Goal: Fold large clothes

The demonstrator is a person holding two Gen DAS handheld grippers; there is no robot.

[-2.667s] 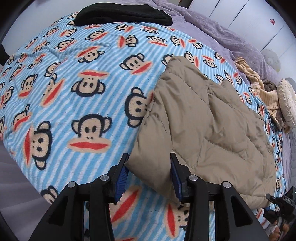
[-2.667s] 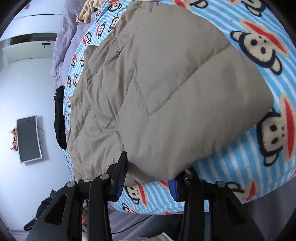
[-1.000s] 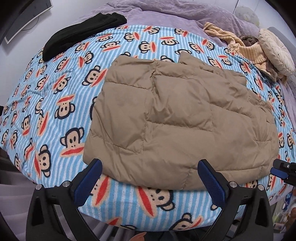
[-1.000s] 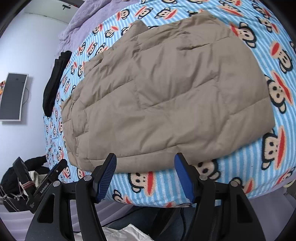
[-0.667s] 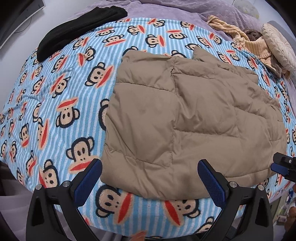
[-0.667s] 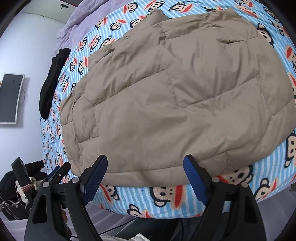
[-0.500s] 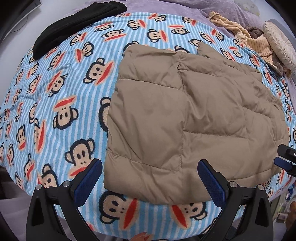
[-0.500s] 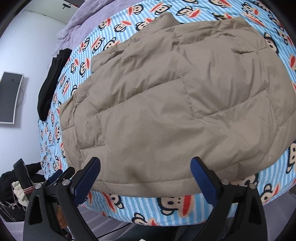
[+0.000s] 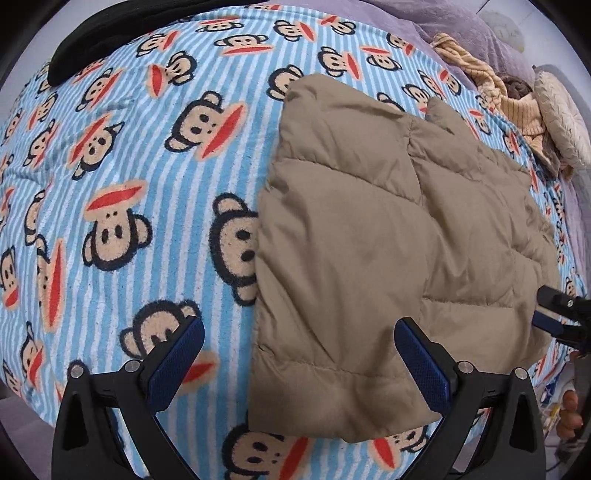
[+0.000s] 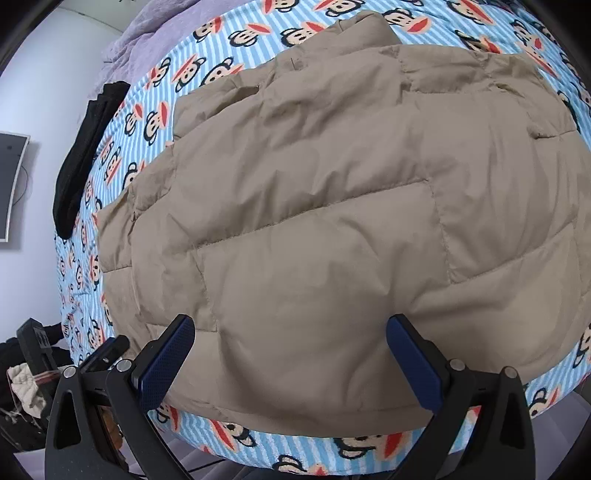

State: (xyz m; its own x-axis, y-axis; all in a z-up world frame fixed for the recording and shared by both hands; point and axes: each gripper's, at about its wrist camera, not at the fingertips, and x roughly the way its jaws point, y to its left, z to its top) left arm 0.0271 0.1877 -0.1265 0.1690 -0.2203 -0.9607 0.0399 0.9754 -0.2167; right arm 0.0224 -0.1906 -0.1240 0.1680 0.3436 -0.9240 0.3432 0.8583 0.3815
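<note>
A tan quilted puffer jacket (image 9: 388,236) (image 10: 332,206) lies folded flat on a blue striped monkey-print blanket (image 9: 122,184) (image 10: 376,452). My left gripper (image 9: 299,360) hovers wide open over the jacket's near left corner, its blue pads (image 9: 173,362) empty. Above the jacket's near edge my right gripper (image 10: 291,358) is also wide open, with nothing between its fingers (image 10: 415,365). The right gripper's tip (image 9: 557,314) shows at the far right of the left wrist view, and part of the left gripper (image 10: 107,350) shows at lower left of the right wrist view.
A black garment (image 9: 107,33) (image 10: 85,155) lies at the blanket's far edge. A striped yellow cloth (image 9: 495,88) and a round cream cushion (image 9: 561,114) sit at the far right on purple bedding (image 9: 424,18). A monitor (image 10: 11,181) hangs on the wall.
Both grippers have let go of the jacket and opened wide. They pulled back, then dropped closer to the jacket's near edge; the left one shifted toward its left corner.
</note>
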